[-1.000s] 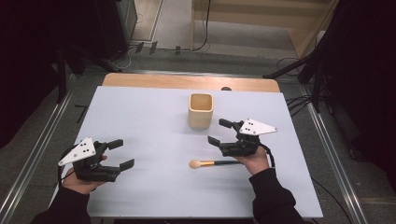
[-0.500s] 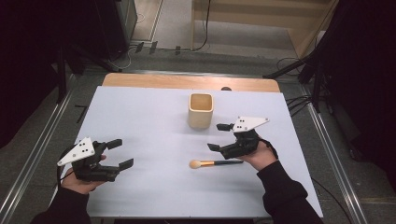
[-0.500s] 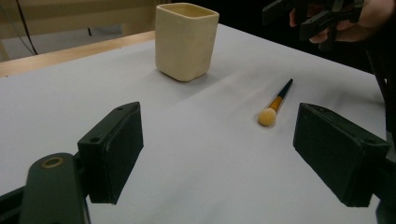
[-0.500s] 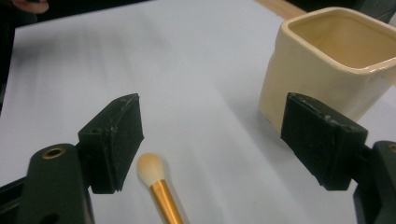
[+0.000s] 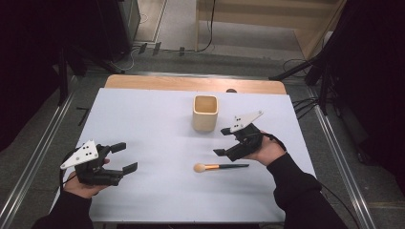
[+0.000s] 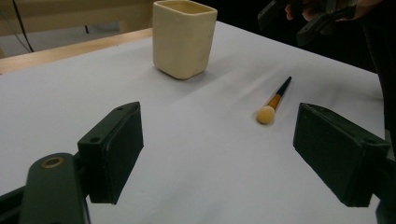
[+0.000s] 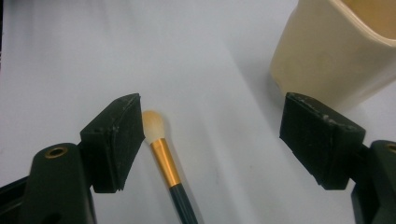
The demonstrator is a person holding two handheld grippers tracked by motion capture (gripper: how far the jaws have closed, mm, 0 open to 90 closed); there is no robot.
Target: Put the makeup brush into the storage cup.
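White tabletop (image 5: 157, 124) with a wooden far edge, grey floor and cables beyond; makeup brush (image 5: 220, 167) flat near right gripper (image 5: 222, 141), jaws wide. Left gripper (image 6: 217, 154) likewise wide, cream cup (image 6: 184, 37) ahead. Brush close by the right gripper's left jaw.

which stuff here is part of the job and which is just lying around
In the job:
- makeup brush, lying flat on the table, just below the right gripper, whose jaws are open
- cream cup, upright, beside that gripper

Just there:
- left gripper, open, held apart at the near left
- white table
- cables on the floor
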